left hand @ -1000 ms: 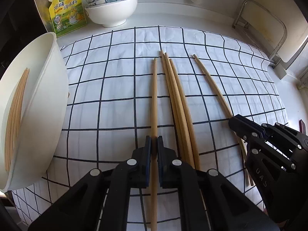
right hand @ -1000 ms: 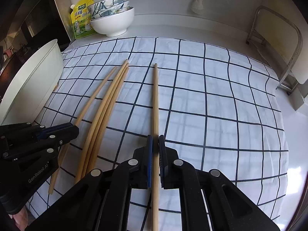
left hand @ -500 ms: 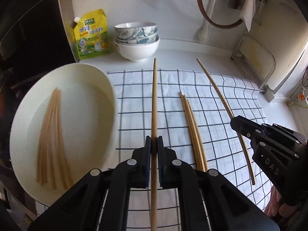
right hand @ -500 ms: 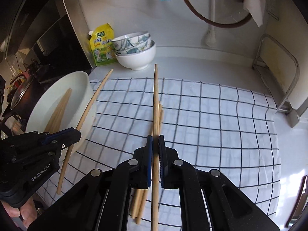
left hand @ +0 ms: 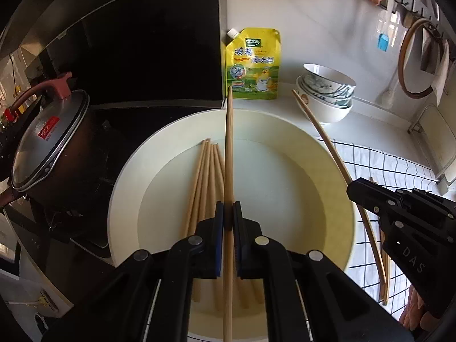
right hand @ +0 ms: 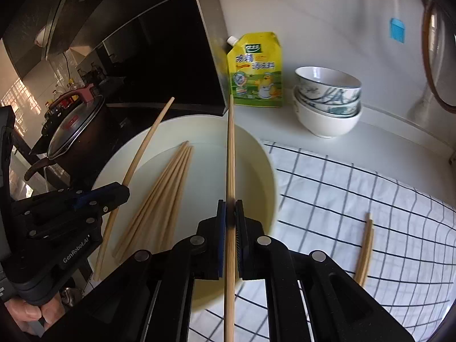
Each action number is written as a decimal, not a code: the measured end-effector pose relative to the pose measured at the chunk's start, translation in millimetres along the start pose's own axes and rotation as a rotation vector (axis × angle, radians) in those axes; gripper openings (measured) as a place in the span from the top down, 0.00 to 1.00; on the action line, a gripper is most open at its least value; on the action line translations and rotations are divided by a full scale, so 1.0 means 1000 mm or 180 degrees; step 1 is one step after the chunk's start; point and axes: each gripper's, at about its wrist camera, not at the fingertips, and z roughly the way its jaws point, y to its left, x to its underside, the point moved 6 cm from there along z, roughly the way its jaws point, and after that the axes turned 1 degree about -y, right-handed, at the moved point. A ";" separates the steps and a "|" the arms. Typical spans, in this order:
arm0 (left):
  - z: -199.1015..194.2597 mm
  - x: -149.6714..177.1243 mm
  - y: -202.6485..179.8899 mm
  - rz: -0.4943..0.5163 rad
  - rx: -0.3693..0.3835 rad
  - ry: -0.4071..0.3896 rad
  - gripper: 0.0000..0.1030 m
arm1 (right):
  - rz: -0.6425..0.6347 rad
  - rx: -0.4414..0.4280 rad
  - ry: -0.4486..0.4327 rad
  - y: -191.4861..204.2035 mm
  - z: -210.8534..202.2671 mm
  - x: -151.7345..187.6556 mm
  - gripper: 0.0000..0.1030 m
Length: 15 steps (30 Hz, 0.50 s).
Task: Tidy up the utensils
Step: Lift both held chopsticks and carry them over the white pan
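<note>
My left gripper (left hand: 228,216) is shut on a wooden chopstick (left hand: 228,148) held above a wide white basin (left hand: 125,176), where several chopsticks (left hand: 203,176) lie. My right gripper (right hand: 230,216) is shut on a second chopstick (right hand: 230,148), hanging over the basin's (right hand: 269,171) right rim. In the left wrist view the right gripper (left hand: 353,188) shows at the right with its chopstick (left hand: 322,134). The right wrist view has the left gripper (right hand: 122,192) at the left with its chopstick (right hand: 142,148). A few chopsticks (right hand: 366,248) still lie on the checked cloth (right hand: 356,193).
A lidded pot (left hand: 48,142) sits on the dark stove left of the basin. Behind it stand a yellow seasoning pouch (left hand: 253,65) and stacked bowls (left hand: 326,94) against the white wall. A metal rack (left hand: 430,131) stands at the far right. A hand (right hand: 31,313) grips the left tool.
Both grippers lifted their chopsticks off the checked cloth and carried them left and up, from over the cloth to above the white basin. A few chopsticks stayed on the cloth.
</note>
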 end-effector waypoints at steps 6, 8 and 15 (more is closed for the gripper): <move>0.030 0.003 0.026 0.0000 -0.0011 0.0175 0.93 | -0.0027 -0.0002 0.0227 0.029 0.046 -0.006 0.94; 0.038 0.005 0.030 0.0016 0.0010 0.0227 0.93 | -0.0024 0.0028 0.0310 0.033 0.058 -0.003 0.94; 0.064 0.012 0.034 0.0034 0.0079 0.0442 0.93 | 0.0069 0.0157 0.0486 0.027 0.077 0.008 0.94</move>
